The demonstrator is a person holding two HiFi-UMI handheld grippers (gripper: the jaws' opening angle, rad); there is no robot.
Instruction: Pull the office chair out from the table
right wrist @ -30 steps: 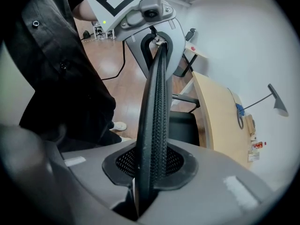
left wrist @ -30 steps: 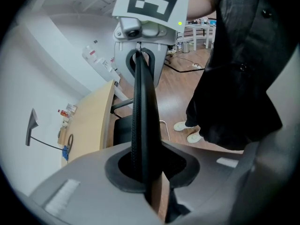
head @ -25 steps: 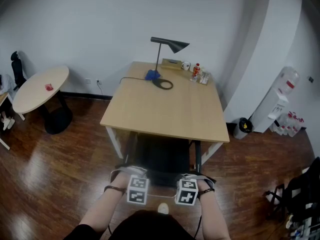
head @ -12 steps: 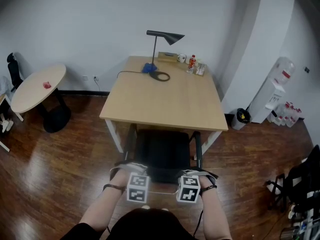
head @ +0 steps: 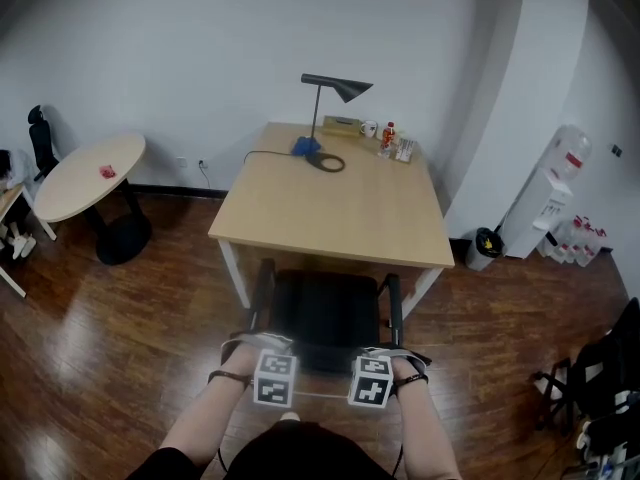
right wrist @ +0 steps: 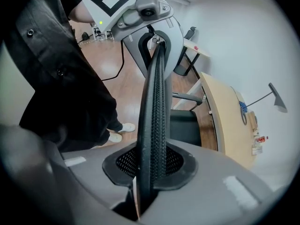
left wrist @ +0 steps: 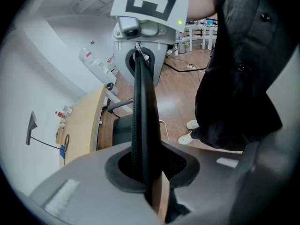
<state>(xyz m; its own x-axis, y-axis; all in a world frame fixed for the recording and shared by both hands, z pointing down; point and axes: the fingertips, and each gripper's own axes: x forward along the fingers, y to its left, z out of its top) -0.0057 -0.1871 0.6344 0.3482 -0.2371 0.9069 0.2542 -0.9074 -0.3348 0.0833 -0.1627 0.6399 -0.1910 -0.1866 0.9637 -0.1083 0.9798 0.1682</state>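
A black office chair [head: 325, 313] stands at the near side of the wooden table [head: 340, 203], its seat mostly out from under the tabletop and its armrests on either side. My left gripper [head: 266, 352] and right gripper [head: 386, 354] grip the top of its backrest, side by side. In the left gripper view the jaws [left wrist: 145, 172] are shut on the black mesh backrest edge [left wrist: 143, 107]. The right gripper view shows the same: its jaws [right wrist: 150, 172] clamp the backrest edge [right wrist: 157, 102]. The backrest itself is hidden in the head view.
A black desk lamp [head: 338, 88], a bottle [head: 386, 136] and a cup sit at the table's far end. A round table [head: 90, 175] stands at left; a bin [head: 487, 248] and water dispenser [head: 545, 203] at right. Dark bags [head: 610, 378] lie on the floor at right.
The chair has slid out from under the table toward me, with more of its seat showing. Both grippers came back with it, still closed on the backrest.
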